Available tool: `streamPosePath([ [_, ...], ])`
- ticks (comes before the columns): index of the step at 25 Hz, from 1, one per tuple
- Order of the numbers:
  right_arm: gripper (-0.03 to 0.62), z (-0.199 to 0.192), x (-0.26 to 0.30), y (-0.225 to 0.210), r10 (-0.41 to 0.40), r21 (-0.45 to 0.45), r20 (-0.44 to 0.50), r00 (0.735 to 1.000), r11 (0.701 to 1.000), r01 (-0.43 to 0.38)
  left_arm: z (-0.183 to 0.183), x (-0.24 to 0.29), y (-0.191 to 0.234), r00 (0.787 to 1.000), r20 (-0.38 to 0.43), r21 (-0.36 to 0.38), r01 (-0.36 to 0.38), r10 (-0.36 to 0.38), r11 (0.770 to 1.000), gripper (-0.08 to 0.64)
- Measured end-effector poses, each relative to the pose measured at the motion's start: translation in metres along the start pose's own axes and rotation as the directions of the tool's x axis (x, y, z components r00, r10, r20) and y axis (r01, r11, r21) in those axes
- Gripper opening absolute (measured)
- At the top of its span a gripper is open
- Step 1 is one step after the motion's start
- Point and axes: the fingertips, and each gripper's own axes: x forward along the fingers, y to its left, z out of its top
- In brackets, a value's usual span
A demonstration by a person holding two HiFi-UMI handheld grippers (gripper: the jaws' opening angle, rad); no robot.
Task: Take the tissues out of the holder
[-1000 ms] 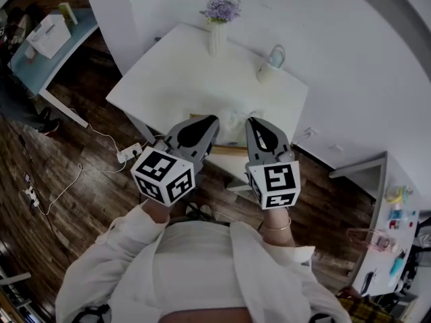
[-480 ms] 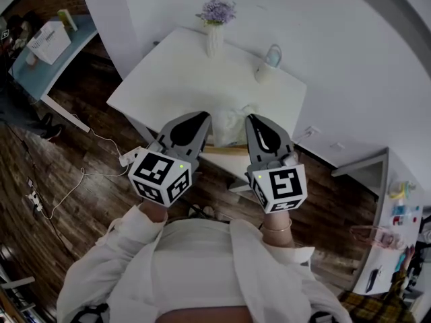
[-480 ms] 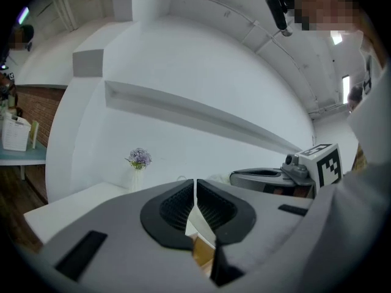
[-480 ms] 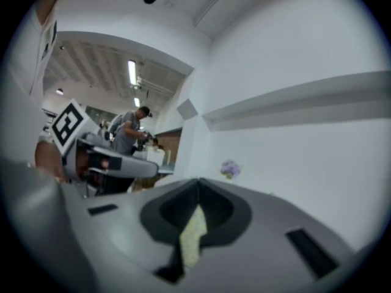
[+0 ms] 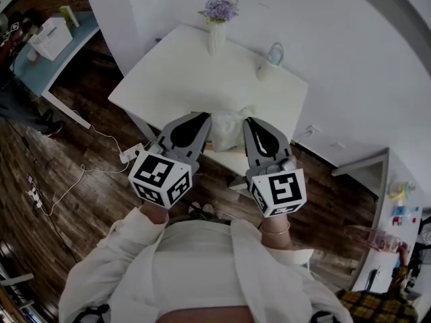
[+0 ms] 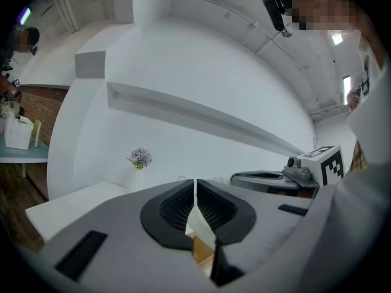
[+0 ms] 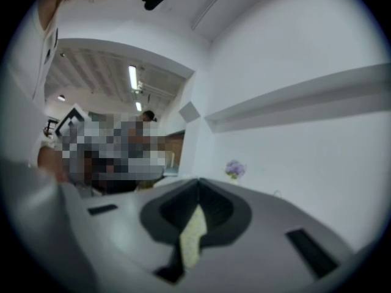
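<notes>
The smooth, white, rectangular worktop [image 5: 168,79] is found unaltered since a second ago, and the white ribbed vase of purple flowers [image 5: 217,32] is left in place at its far edge. The right gripper [image 5: 251,122] is seen raised a little, while the left gripper [image 5: 204,118] is barely shifted. Between them the crumpled wad of white tissues [image 5: 227,128] is now shown taller, and the wooden strip seen under it earlier is nearly covered. The tissues are thus judged to be partly drawn up, though not yet clear of the pale wooden holder [image 6: 200,250], which is glimpsed just below the left fingers. Both pairs of fingers are closed. The ribbed black rubber pads [image 6: 177,206] of the left are pressed on a thin, smooth white sheet, and those of the right [image 7: 214,206] on a soft, limp, faintly speckled fold of the tissues.
</notes>
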Motion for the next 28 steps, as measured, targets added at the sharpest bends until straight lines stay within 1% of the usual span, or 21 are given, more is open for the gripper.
streamPosePath([
  [9,0.011,0.000,-0.001,0.002,0.007,-0.027,-0.008,1.000,1.000,-0.007,-0.003,-0.001,0.006,1.000,-0.003,-0.019,-0.014,0.014,1.000,0.032],
  [15,0.011,-0.001,0.000,0.003,0.012,-0.022,-0.005,1.000,1.000,-0.013,-0.006,0.000,0.006,1.000,-0.009,-0.016,-0.010,0.010,1.000,0.032],
  [20,0.011,0.000,-0.001,0.002,0.015,-0.022,-0.008,1.000,1.000,-0.015,-0.010,0.000,0.007,1.000,-0.021,-0.038,-0.005,0.004,0.999,0.032],
  [24,0.011,0.000,0.000,0.000,0.013,-0.019,-0.005,1.000,1.000,-0.013,-0.010,0.001,0.008,1.000,-0.023,-0.035,-0.003,0.002,0.999,0.032],
  [28,0.011,-0.001,0.000,0.003,0.028,-0.018,-0.008,1.000,0.999,-0.028,-0.010,0.001,0.005,1.000,-0.022,-0.033,0.003,-0.004,0.999,0.032],
])
